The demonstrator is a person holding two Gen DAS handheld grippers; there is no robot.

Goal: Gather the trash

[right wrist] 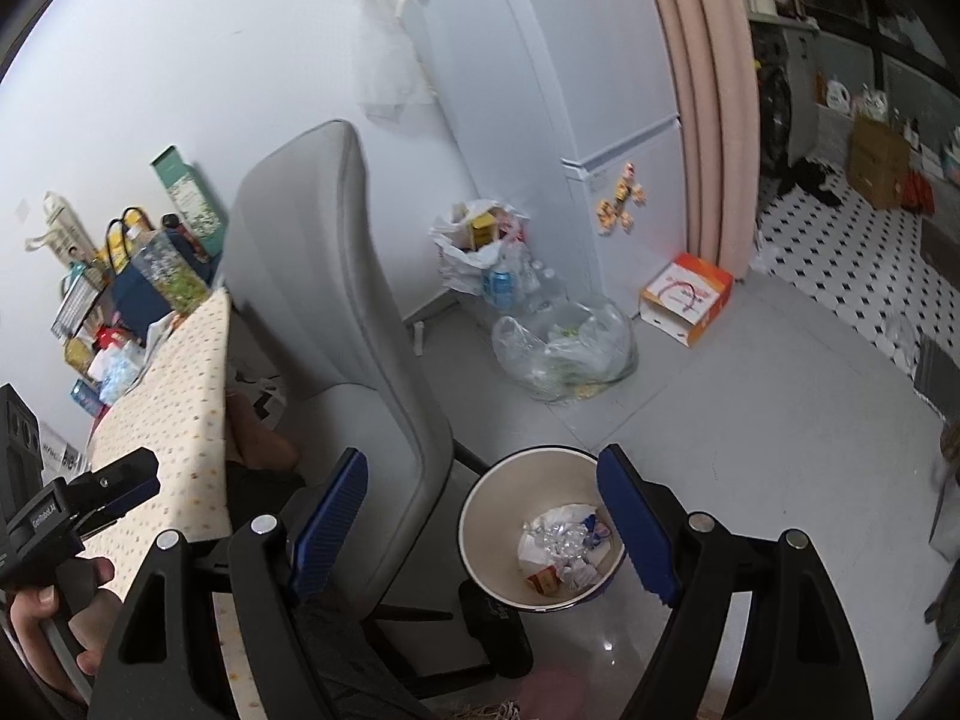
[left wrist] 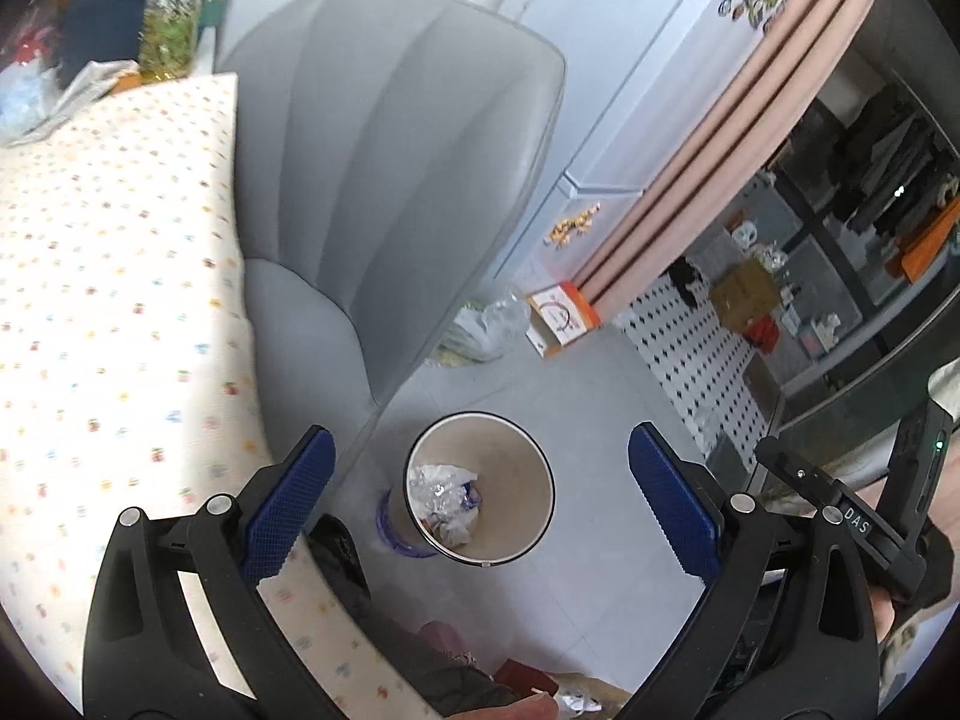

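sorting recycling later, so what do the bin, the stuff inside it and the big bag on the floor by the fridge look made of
Bin: looks like smooth matte plastic, cream inside with a dark rim; could be coated metal.
Trash in it: mostly crinkled clear or white plastic film that glints, plus what seems a printed paper or foil wrapper.
Floor bag: thin clear plastic, since you can see through its glossy folds.

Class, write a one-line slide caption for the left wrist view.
Open left gripper above a floor bin holding crumpled trash, beside a grey chair.
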